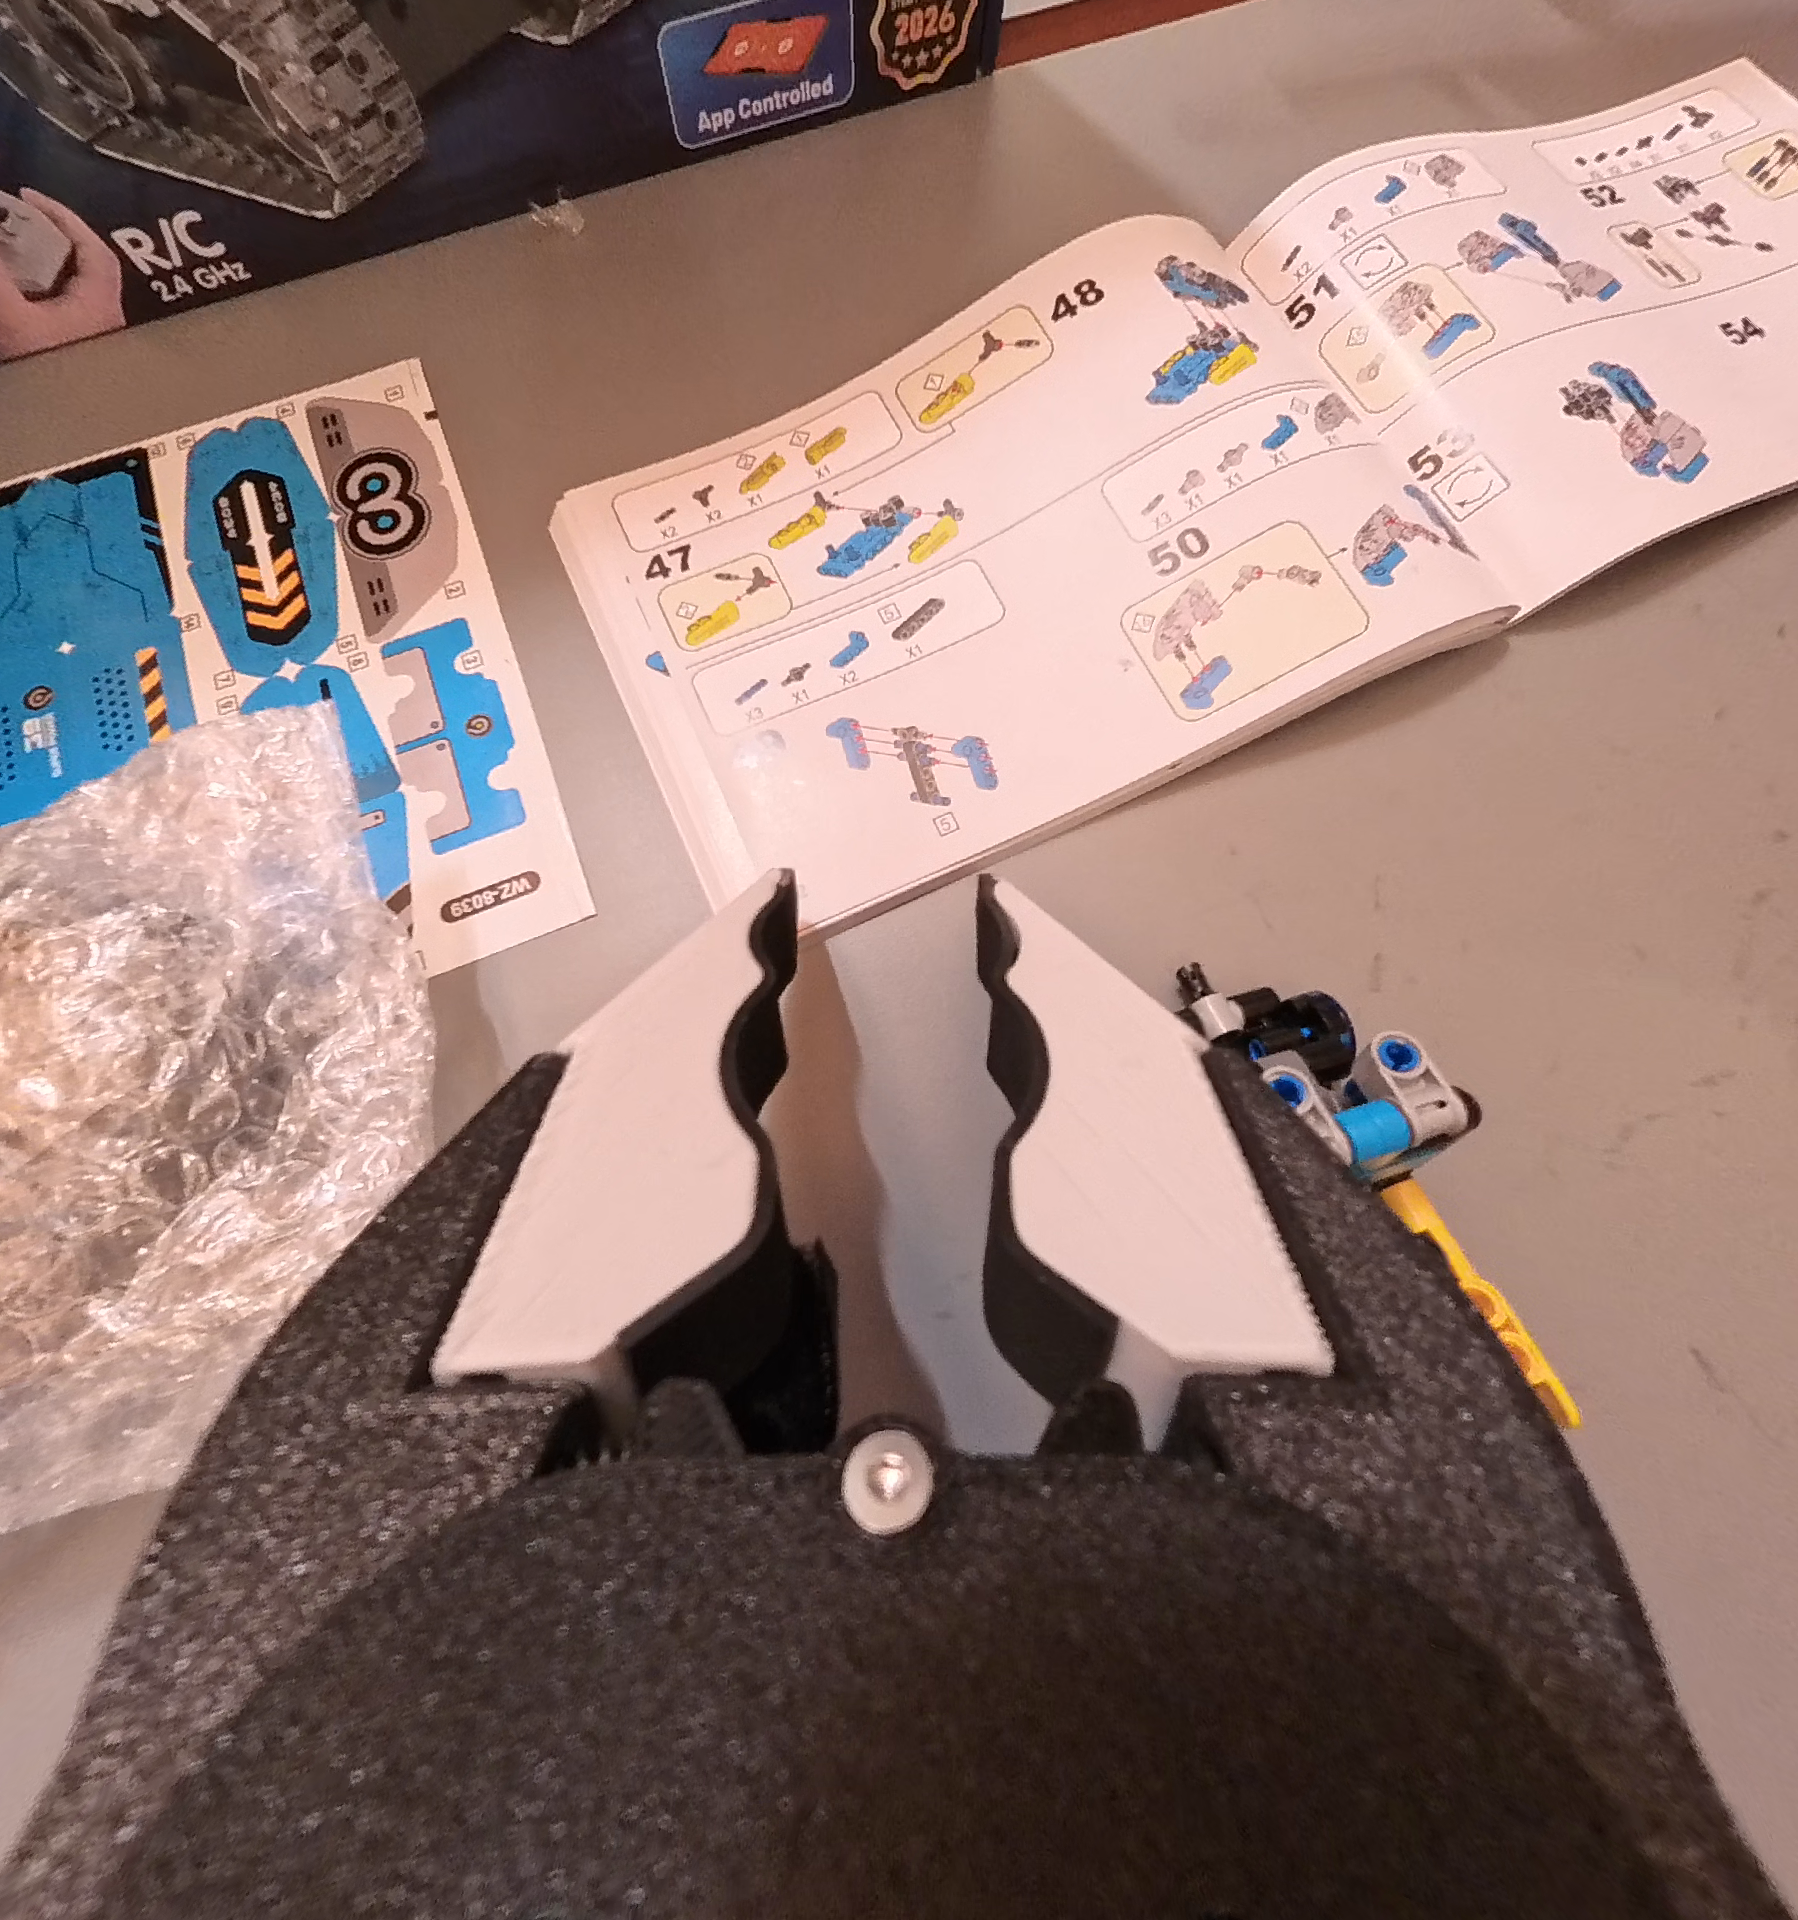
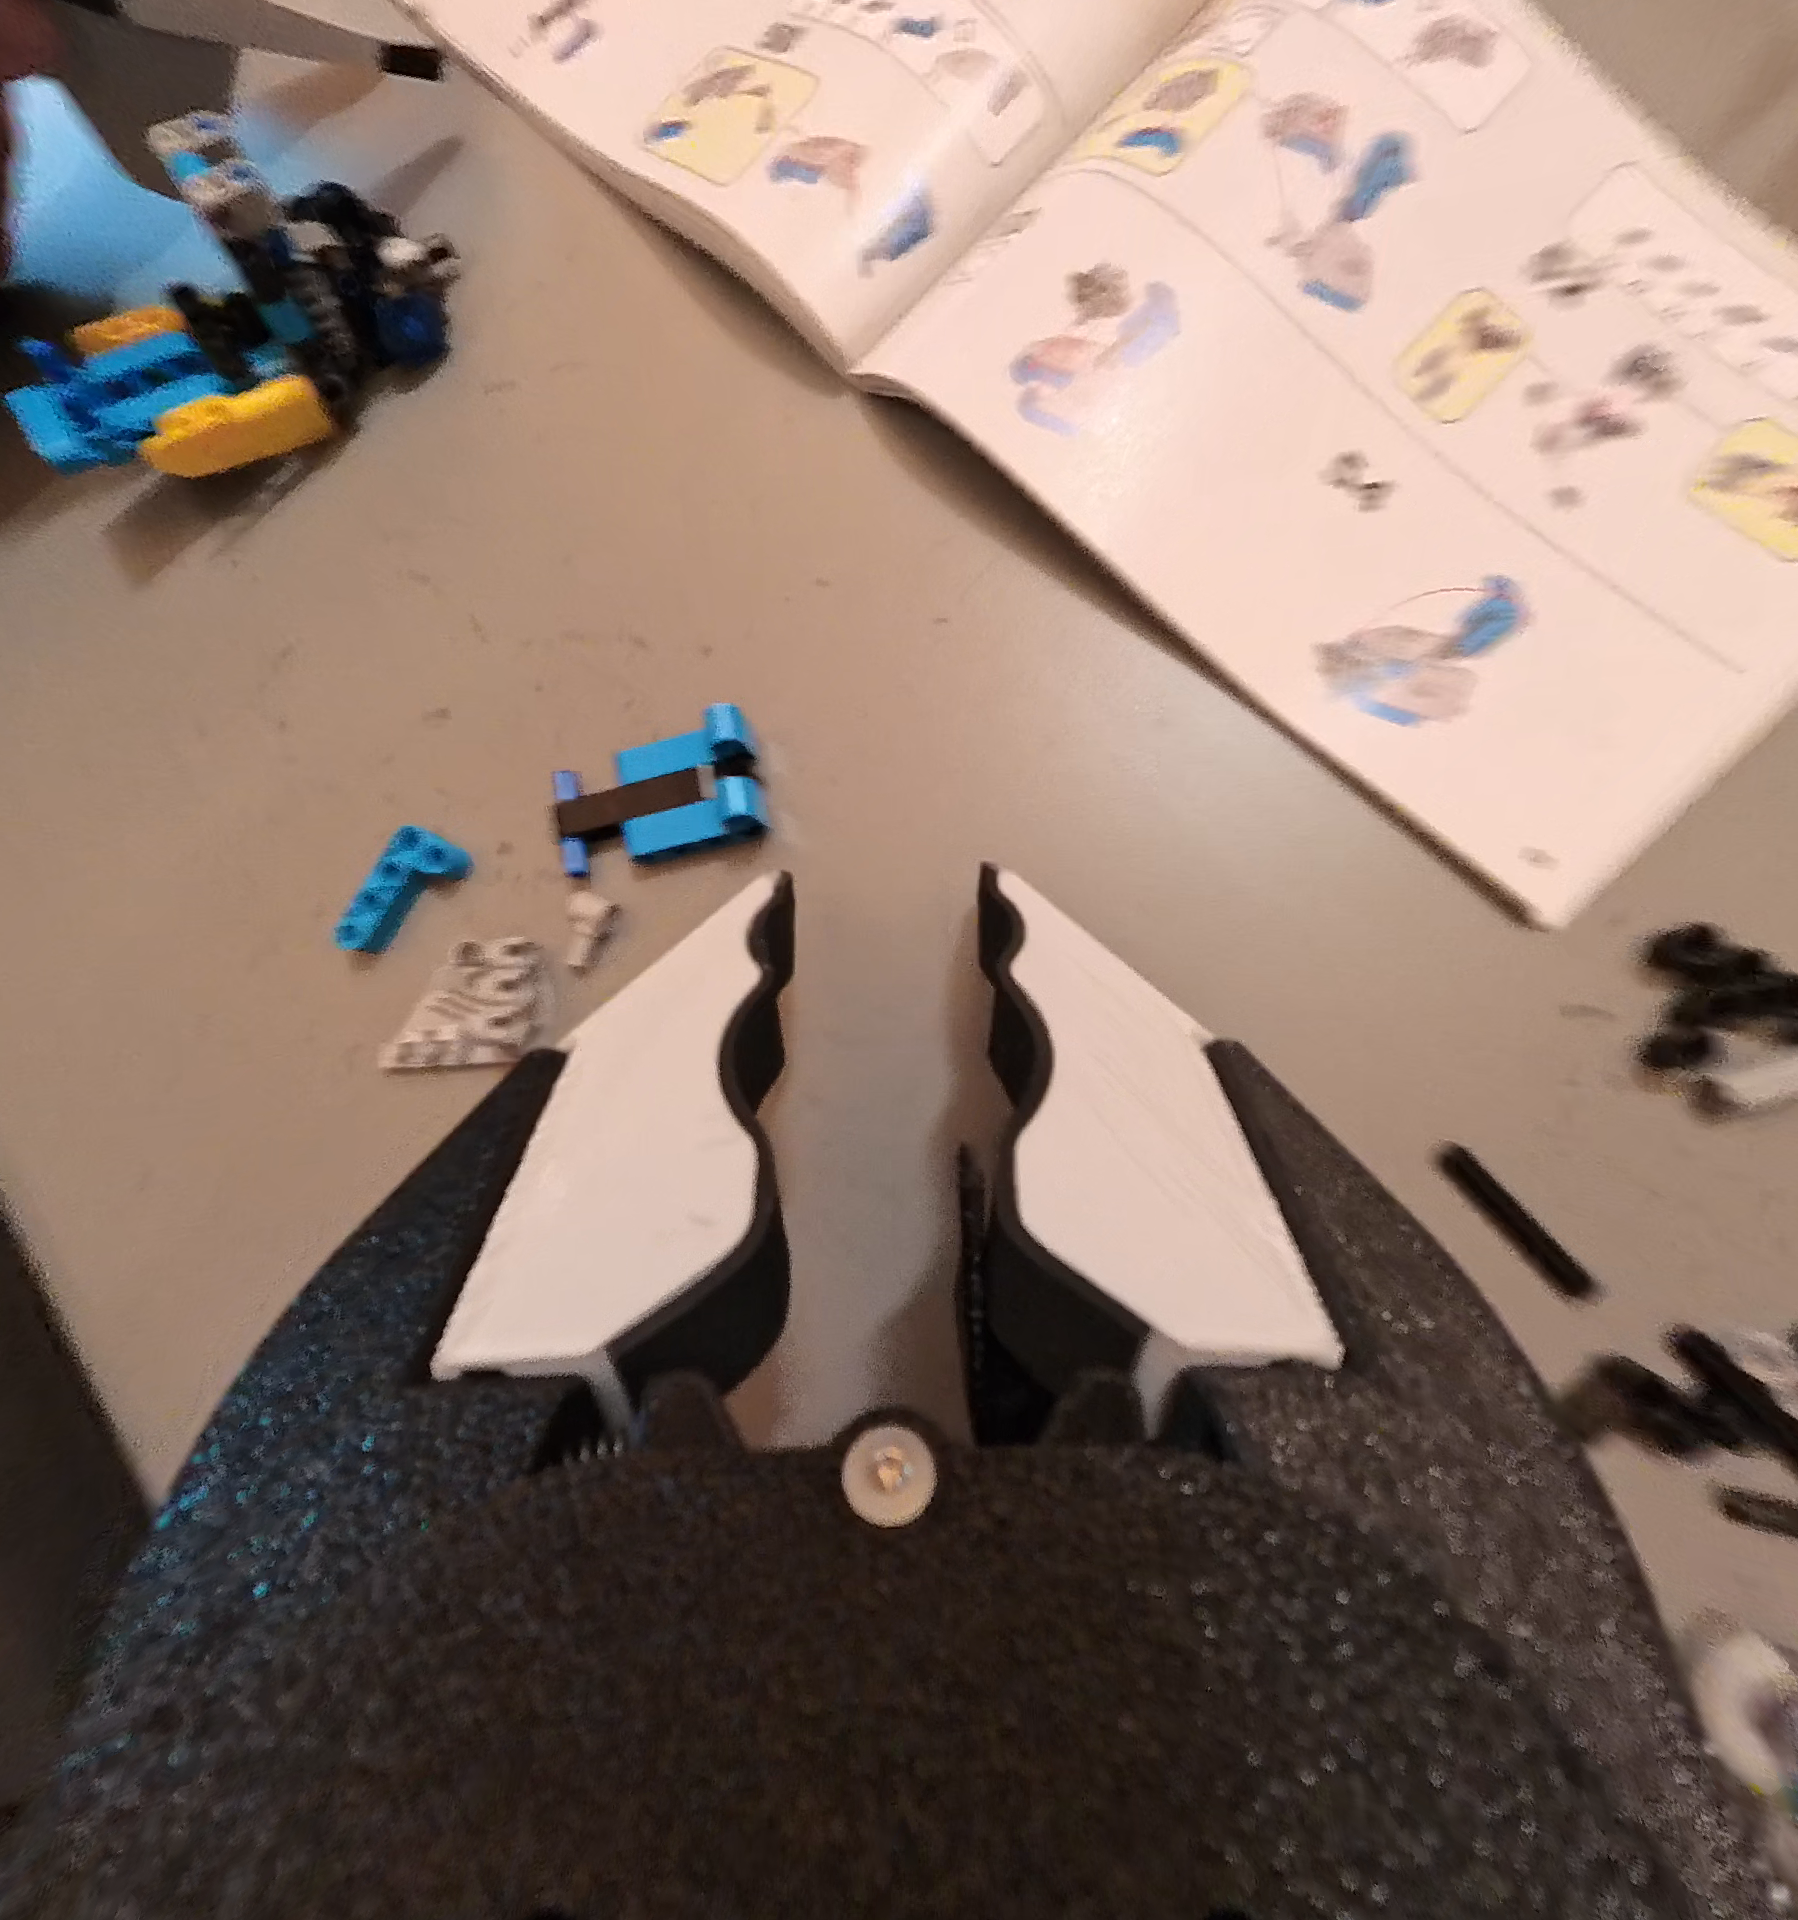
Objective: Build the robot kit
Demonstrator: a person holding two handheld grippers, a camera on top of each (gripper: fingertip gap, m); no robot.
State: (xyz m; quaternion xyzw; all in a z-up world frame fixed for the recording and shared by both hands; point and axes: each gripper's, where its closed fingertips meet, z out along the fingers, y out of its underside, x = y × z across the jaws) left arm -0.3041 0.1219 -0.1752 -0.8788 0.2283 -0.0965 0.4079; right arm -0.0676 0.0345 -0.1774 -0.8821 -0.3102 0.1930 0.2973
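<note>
The left gripper [image 1: 887,904] hung over the grey table [image 1: 1497,987] with its jaws parted and nothing between them, its tips just short of the near edge of the open instruction booklet [image 1: 1030,540]. A half-built model of blue, grey, black and yellow bricks [image 1: 1331,1070] lay just beside that gripper's right finger, on the near side of the booklet. Left of the booklet sat a sheet of blue stickers [image 1: 251,623], with a crumpled clear bubble-wrap bag [image 1: 147,1091] overlapping its near corner. Beyond the booklet and the sheet stood a dark printed toy box [image 1: 355,135].

The right gripper [image 2: 887,899] was likewise released and empty, poised above bare table [image 2: 666,582] on the near side of the booklet [image 2: 1290,395] (this view was blurred). Nearest its left fingertip lay a small blue-and-black brick assembly [image 2: 682,795], and left of that a loose blue angled brick [image 2: 396,883], a tiny grey connector [image 2: 588,925] and a flat grey patterned piece [image 2: 474,1008]. Farther left of the booklet rested the half-built model [image 2: 230,343], with the other gripper's finger [image 2: 95,197] just behind it. On the booklet's near right side were scattered black pieces [image 2: 1726,997], including a black rod [image 2: 1513,1221].
</note>
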